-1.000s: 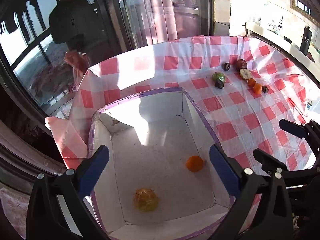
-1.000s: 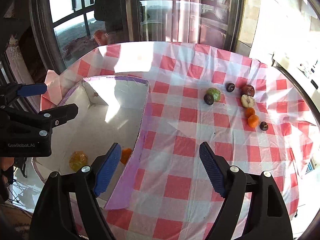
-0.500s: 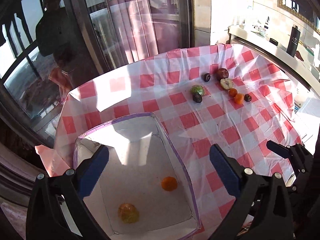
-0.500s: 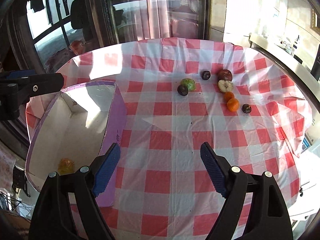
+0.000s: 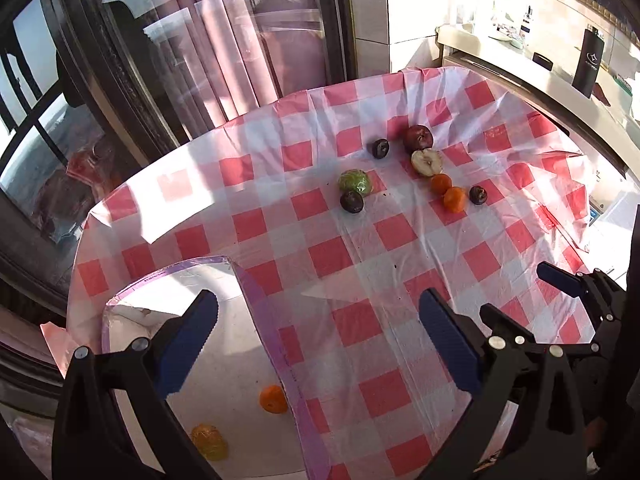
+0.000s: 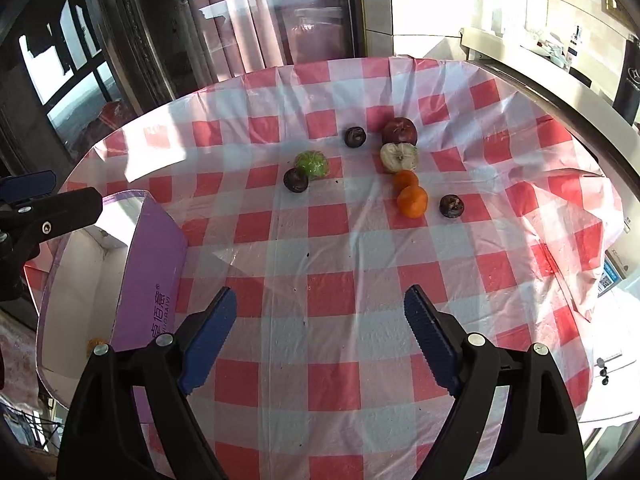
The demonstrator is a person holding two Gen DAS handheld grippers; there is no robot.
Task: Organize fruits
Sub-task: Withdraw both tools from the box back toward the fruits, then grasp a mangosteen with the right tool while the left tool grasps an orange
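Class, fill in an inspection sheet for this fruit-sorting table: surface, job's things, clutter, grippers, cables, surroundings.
Surface: round table under a red-checked cloth, wrinkled at the right edge.
Job's things: open box at the left holding an orange and a yellow fruit; on the cloth lie a green fruit, three dark plums, a red apple, a cut apple half and two oranges.
Clutter: small dark crumbs on the cloth.
Grippers: left hand-held gripper and right hand-held gripper both open and empty; the right's jaws have just been opening.
Cables: nothing seen.
Surroundings: windows, pink curtain, a counter with a dark bottle.
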